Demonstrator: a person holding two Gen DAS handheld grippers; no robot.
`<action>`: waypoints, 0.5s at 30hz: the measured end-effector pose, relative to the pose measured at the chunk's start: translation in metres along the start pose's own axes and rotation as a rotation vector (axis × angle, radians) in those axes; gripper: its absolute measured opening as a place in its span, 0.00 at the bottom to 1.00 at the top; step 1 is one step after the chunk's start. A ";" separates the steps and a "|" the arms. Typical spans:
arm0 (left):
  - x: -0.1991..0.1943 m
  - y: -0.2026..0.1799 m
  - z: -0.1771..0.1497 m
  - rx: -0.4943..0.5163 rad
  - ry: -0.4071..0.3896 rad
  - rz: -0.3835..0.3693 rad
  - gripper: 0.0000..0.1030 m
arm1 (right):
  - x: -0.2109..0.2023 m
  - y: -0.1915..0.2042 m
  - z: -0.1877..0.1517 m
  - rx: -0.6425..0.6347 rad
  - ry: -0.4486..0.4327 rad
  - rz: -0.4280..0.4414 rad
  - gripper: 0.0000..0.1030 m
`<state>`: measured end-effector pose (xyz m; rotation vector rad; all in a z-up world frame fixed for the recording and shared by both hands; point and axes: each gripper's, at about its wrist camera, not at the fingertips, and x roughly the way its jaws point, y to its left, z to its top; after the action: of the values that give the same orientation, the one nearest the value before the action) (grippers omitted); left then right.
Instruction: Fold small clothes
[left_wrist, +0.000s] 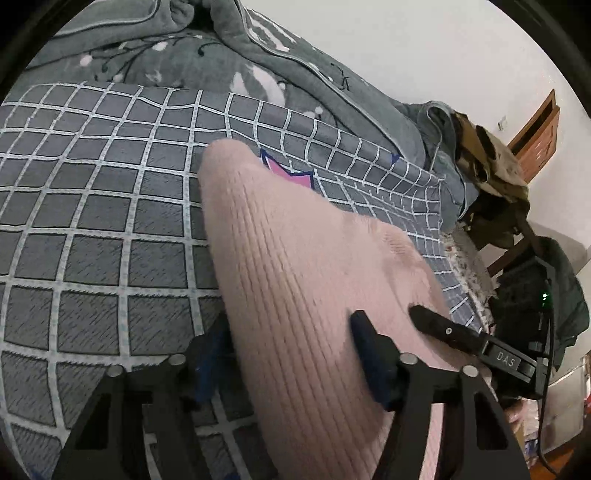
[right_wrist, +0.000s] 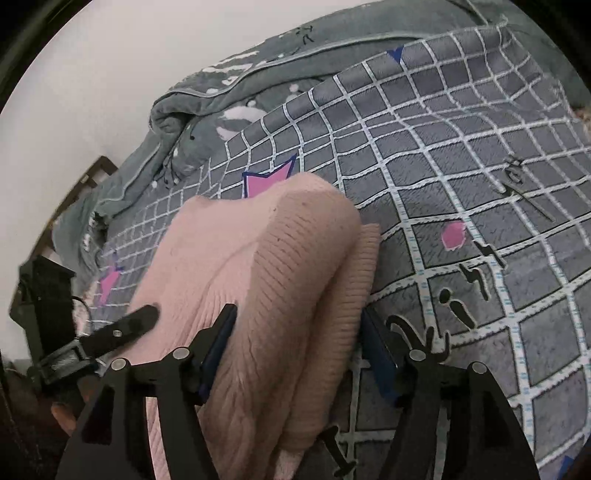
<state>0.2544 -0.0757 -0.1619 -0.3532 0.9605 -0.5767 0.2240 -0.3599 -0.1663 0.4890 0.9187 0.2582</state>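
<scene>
A pink ribbed knit garment (left_wrist: 295, 251) rises in a hump off the grey checked blanket (left_wrist: 92, 221). In the left wrist view it fills the gap of my left gripper (left_wrist: 288, 325), whose blue-padded fingers (left_wrist: 364, 339) press its folded edge; the other finger is half hidden by cloth. A black finger of my right gripper (left_wrist: 439, 326) lies on the same garment just to the right. In the right wrist view the thick fold of the garment (right_wrist: 280, 258) sits between the pads of my right gripper (right_wrist: 299, 314), which is shut on it. My left gripper (right_wrist: 133, 323) shows at the left.
A crumpled grey quilt (left_wrist: 177, 55) is bunched at the far side of the bed (right_wrist: 207, 110). A chair piled with dark clothes (left_wrist: 491, 173) stands past the bed's right edge. The checked blanket (right_wrist: 480, 177) spreads flat to the right of the garment.
</scene>
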 end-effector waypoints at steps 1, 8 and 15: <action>-0.001 -0.001 0.001 0.006 -0.013 -0.004 0.45 | 0.000 -0.003 0.001 0.021 0.004 0.053 0.48; -0.018 -0.005 0.013 0.084 -0.112 0.029 0.35 | -0.008 0.029 0.009 -0.055 -0.100 0.078 0.30; -0.053 0.040 0.027 0.008 -0.168 0.058 0.35 | 0.018 0.069 0.017 -0.060 -0.105 0.169 0.29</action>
<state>0.2660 -0.0107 -0.1330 -0.3596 0.8039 -0.4905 0.2478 -0.2974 -0.1352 0.5203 0.7662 0.4090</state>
